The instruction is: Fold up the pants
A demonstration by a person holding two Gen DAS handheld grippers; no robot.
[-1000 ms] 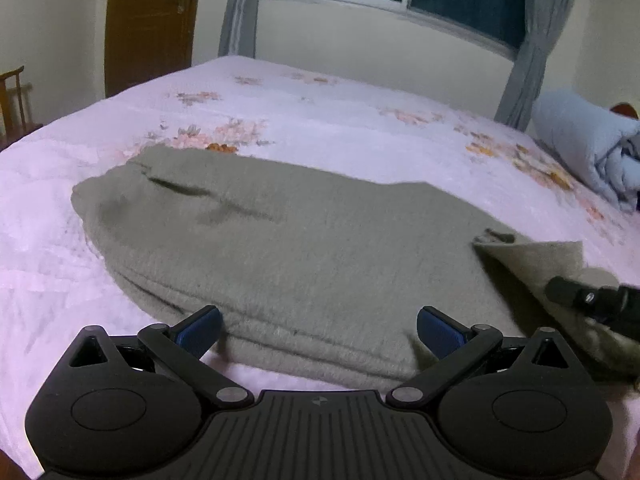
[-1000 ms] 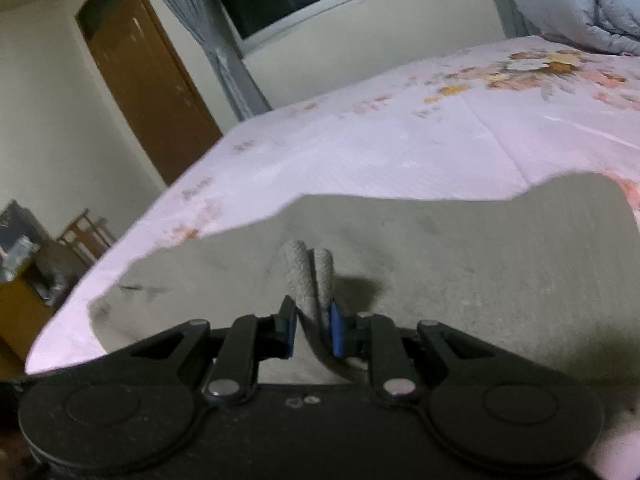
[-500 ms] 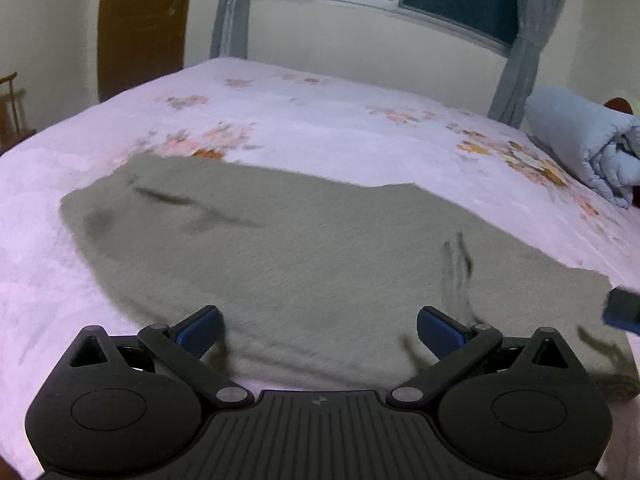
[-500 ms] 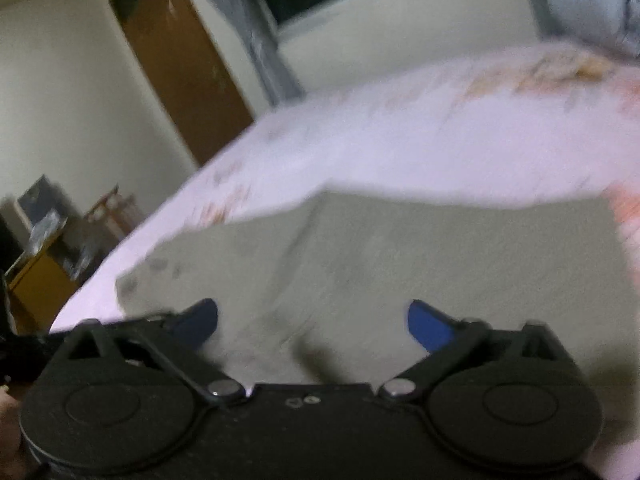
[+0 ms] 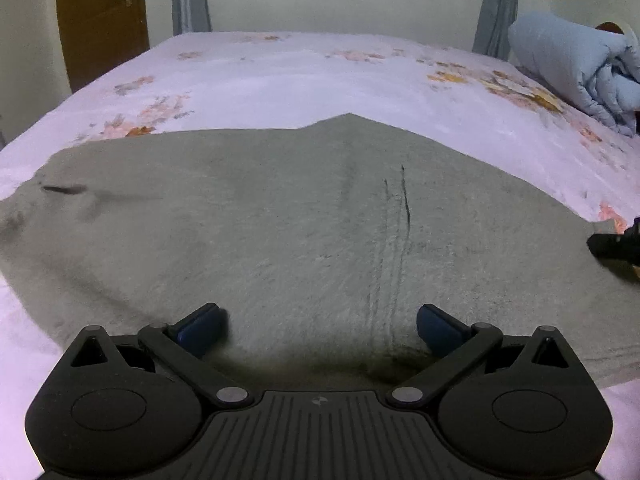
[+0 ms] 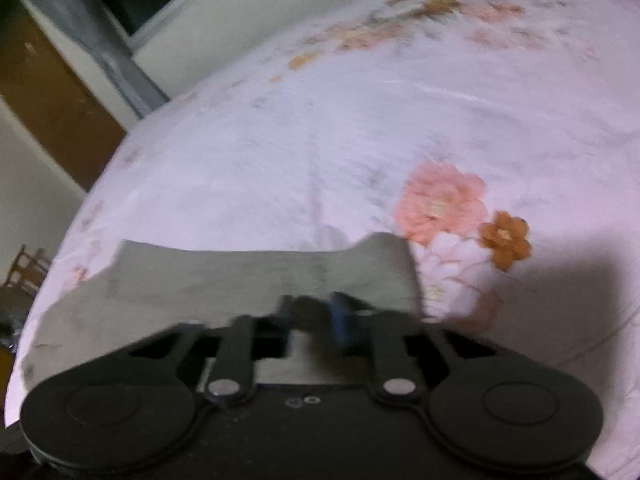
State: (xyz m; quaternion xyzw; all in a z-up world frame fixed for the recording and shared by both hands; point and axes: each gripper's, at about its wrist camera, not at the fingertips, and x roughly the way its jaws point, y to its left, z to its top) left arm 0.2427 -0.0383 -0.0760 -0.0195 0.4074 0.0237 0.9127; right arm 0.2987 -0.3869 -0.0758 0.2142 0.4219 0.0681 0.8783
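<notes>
The grey-green pants (image 5: pixel 304 216) lie folded and flat across the near part of the bed (image 5: pixel 304 76). My left gripper (image 5: pixel 318 326) is open and empty, its blue pads just over the near edge of the cloth. My right gripper (image 6: pixel 310 318) shows in a blurred view with its jaws nearly together over the right end of the pants (image 6: pixel 248 280); I cannot tell whether cloth is pinched between them. It also shows as a dark tip at the right edge of the left wrist view (image 5: pixel 616 244).
The bed has a pale pink sheet with orange flowers (image 6: pixel 444 200). A rolled light-blue quilt (image 5: pixel 576 68) lies at the far right. A brown door (image 5: pixel 100 20), grey curtains (image 5: pixel 496 8) and a window are behind the bed.
My right gripper let go of the pinched fold, opened wide, then moved right to the pants' end with jaws nearly closed. The pants now lie flat. My left gripper moved forward over the cloth.
</notes>
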